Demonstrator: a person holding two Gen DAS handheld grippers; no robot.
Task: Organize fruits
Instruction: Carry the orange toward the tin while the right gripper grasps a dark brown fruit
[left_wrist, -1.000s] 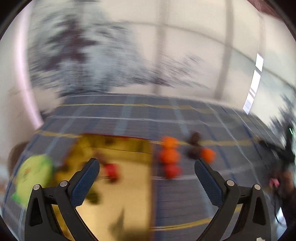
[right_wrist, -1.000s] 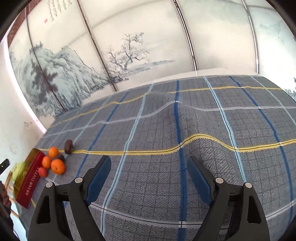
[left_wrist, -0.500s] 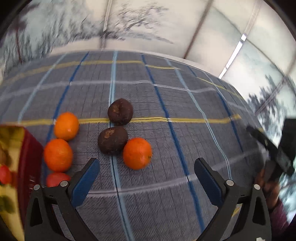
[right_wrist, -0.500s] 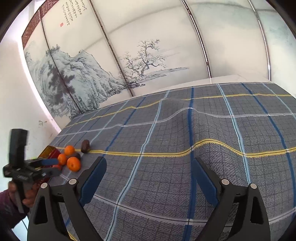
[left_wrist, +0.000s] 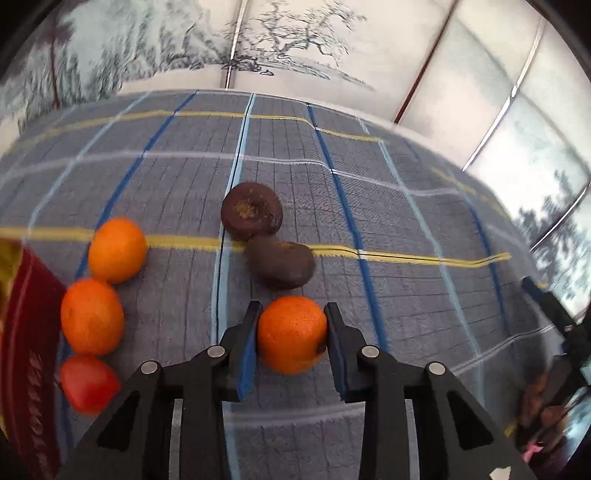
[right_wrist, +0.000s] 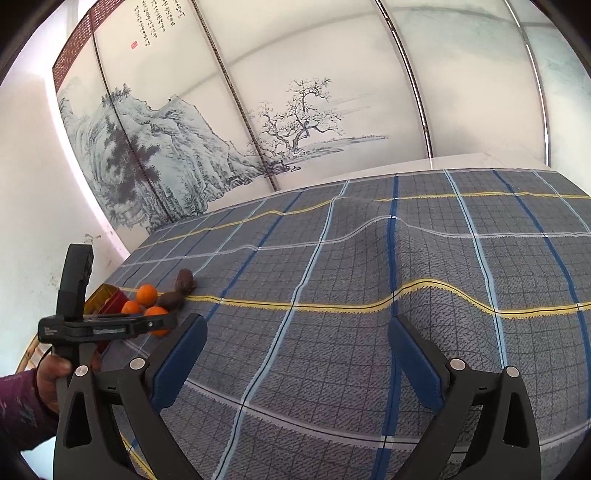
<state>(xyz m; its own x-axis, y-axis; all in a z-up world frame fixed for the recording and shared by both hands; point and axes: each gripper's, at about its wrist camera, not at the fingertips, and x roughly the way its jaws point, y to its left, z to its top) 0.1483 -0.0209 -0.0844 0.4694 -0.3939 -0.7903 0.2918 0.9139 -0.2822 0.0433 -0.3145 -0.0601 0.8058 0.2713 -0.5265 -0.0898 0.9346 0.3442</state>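
My left gripper (left_wrist: 291, 308) is shut on an orange (left_wrist: 291, 334) that rests on the plaid cloth (left_wrist: 406, 295). Just beyond it lie two dark brown fruits (left_wrist: 282, 266) (left_wrist: 252, 211), touching each other. Two more oranges (left_wrist: 117, 250) (left_wrist: 92, 316) and a red fruit (left_wrist: 88, 382) lie to the left, beside a red box (left_wrist: 26, 332). In the right wrist view the left gripper (right_wrist: 162, 325) holds the orange (right_wrist: 159, 317) at the far left. My right gripper (right_wrist: 295, 328) hovers over bare cloth, its jaws opening wide with nothing between them.
The blue-grey plaid cloth (right_wrist: 369, 277) has a raised wrinkle running across its middle. A painted folding screen (right_wrist: 295, 110) stands behind it. A person's hand (right_wrist: 51, 380) in a purple sleeve grips the left tool. The right gripper (left_wrist: 554, 314) shows at the right edge.
My left gripper swung from over the box to the fruit group, came down and shut on the nearest orange, nudging the near dark fruit. My right gripper's jaws widened.
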